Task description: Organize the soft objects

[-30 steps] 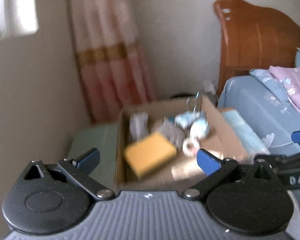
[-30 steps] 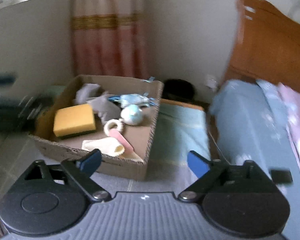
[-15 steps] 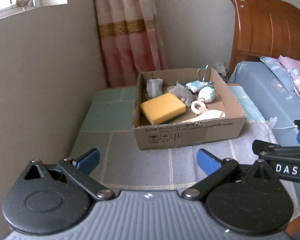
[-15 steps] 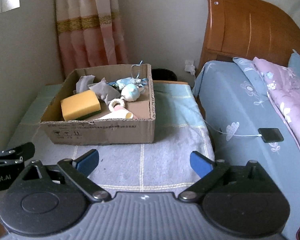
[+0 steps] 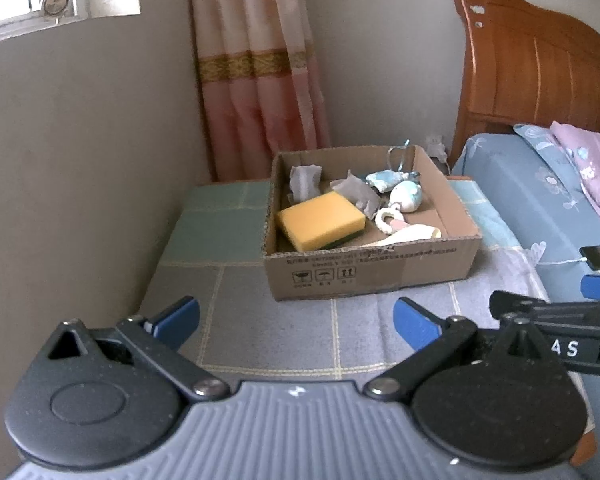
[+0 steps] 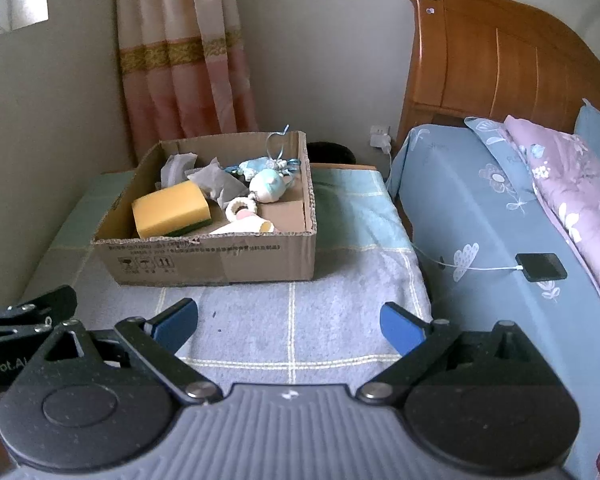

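Note:
A cardboard box stands on a table covered with a checked cloth. In it lie a yellow sponge, grey cloths, a pale blue soft toy, a white ring and a cream piece. My left gripper is open and empty, well in front of the box. My right gripper is open and empty, in front of the box's right corner.
A bed with blue sheet and pink quilt lies to the right, with a phone on a cable on it. A wooden headboard, a curtain and the wall on the left bound the table.
Both grippers have pulled back from the box and steadied; the box has gone from close and blurred to farther off and sharp. The box contents have not moved.

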Demonstrator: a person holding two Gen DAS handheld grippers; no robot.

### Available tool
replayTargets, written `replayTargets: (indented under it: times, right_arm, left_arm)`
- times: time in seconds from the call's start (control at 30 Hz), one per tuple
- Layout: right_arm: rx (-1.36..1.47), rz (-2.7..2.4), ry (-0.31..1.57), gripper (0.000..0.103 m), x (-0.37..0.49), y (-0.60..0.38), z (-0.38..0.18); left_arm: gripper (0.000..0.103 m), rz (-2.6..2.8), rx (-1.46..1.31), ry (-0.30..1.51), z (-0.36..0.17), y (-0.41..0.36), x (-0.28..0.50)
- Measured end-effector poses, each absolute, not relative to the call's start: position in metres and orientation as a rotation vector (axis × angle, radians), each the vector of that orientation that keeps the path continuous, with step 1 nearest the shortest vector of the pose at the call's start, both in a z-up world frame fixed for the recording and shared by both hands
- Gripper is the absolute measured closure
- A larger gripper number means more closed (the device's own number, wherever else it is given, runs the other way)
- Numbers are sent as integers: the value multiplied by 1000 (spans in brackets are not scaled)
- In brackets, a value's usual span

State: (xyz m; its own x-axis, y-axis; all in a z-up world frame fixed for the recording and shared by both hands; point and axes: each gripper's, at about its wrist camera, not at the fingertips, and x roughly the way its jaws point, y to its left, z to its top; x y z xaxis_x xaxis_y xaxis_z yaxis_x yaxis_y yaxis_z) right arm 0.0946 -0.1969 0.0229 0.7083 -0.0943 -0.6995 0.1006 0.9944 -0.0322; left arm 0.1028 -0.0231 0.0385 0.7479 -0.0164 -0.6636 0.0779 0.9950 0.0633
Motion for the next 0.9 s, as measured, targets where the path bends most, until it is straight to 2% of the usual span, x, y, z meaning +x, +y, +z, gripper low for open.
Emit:
replayTargets:
  times: [0.9]
  right_arm:
    - [8, -116, 778, 4, 93, -198, 22]
  left_arm:
    - [1, -21, 105, 723, 39, -22, 102]
